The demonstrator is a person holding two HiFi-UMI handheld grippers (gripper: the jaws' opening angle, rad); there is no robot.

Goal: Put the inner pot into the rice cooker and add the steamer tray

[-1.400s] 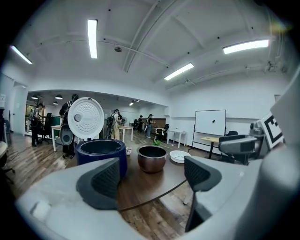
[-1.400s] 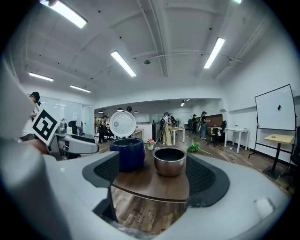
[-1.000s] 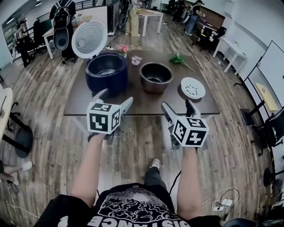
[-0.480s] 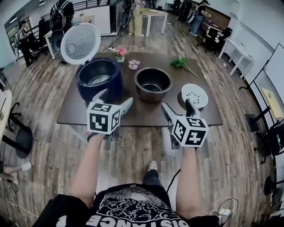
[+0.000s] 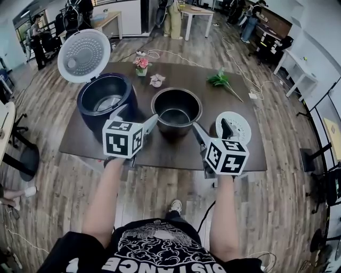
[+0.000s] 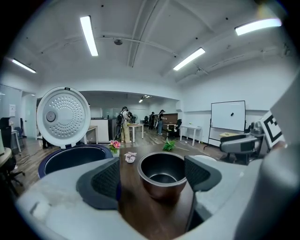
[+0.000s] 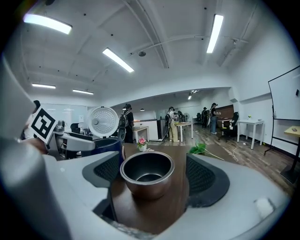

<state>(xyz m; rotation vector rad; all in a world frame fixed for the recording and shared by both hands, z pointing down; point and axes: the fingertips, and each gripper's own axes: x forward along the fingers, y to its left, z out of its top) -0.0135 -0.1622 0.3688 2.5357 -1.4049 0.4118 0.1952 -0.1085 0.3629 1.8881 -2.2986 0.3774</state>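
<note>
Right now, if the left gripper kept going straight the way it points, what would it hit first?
Probably the inner pot, which sits centred beyond the left gripper's open, empty jaws. How far ahead it is, is hard to judge.

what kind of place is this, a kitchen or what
Probably an open office or lab, not a kitchen: a whiteboard, white work tables with people nearby, and strip lights overhead. The rice cooker sits on a brown table.
</note>
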